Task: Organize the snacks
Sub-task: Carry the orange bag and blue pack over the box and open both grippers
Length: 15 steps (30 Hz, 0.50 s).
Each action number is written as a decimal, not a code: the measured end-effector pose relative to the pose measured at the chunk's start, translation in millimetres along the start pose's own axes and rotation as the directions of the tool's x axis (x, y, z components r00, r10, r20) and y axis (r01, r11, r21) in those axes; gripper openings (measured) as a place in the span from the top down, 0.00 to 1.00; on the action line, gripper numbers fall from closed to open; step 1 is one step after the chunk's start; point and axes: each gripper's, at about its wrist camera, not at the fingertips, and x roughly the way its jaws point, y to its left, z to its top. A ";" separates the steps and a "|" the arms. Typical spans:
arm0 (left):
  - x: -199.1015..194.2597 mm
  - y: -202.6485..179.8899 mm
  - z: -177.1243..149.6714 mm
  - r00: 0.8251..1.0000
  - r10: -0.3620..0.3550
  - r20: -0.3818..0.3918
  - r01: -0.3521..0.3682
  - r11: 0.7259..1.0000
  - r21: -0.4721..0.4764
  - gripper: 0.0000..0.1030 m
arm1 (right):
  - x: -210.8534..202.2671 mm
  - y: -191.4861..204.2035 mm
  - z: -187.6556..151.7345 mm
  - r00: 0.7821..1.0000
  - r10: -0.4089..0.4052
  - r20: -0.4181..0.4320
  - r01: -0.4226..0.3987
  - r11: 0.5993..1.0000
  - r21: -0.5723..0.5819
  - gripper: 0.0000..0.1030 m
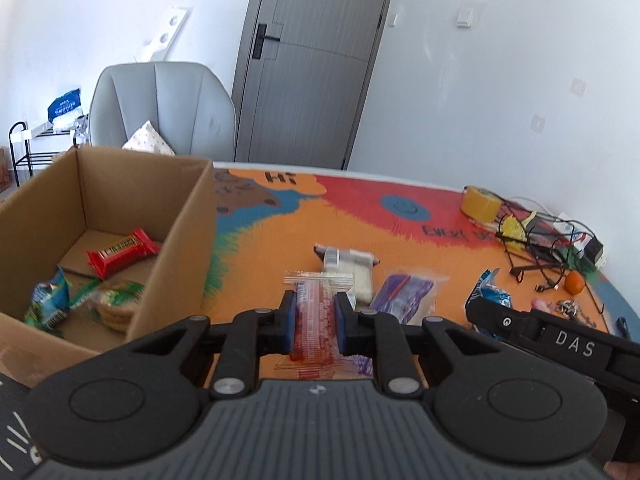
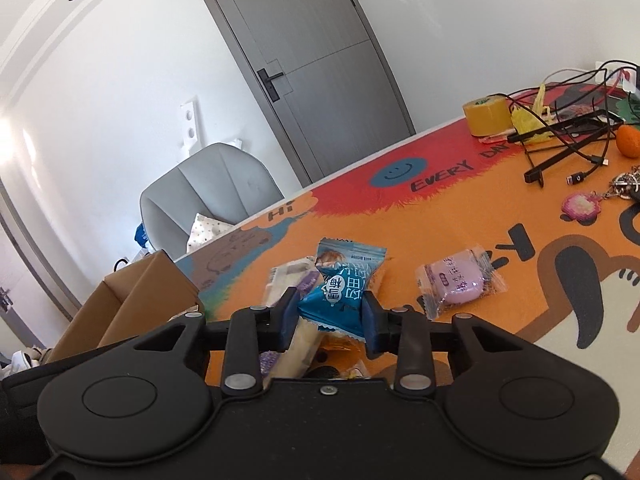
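Left gripper (image 1: 316, 312) clamps red snack packet (image 1: 314, 320); right gripper (image 2: 331, 312) pinches blue packet (image 2: 344, 284). Risk: slippery wrappers slipping out before cardboard box (image 1: 176, 248), frame left.

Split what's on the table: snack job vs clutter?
Job: cardboard box holding a red bar; red-striped snack in the left gripper; blue packet in the right gripper; purple snack; white wafer pack.

Clutter: tape roll, cables, orange, keyring.
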 end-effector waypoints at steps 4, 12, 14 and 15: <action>-14.6 9.4 11.2 0.999 0.006 0.043 -0.005 1.000 -0.007 0.83 | -2.5 18.0 2.8 0.999 0.044 0.016 -0.044 0.999 -0.028 0.68; -40.4 43.8 33.0 0.992 0.062 0.113 -0.056 0.997 -0.052 0.83 | 3.1 59.1 8.2 0.988 0.150 0.022 -0.148 0.986 -0.075 0.69; -44.7 57.3 38.0 0.988 0.086 0.125 -0.078 0.994 -0.073 0.83 | 6.0 70.1 10.1 0.985 0.173 0.021 -0.171 0.981 -0.090 0.69; -46.4 64.0 40.2 0.987 0.100 0.129 -0.090 0.993 -0.082 0.83 | 7.6 75.7 10.7 0.983 0.183 0.021 -0.180 0.979 -0.097 0.69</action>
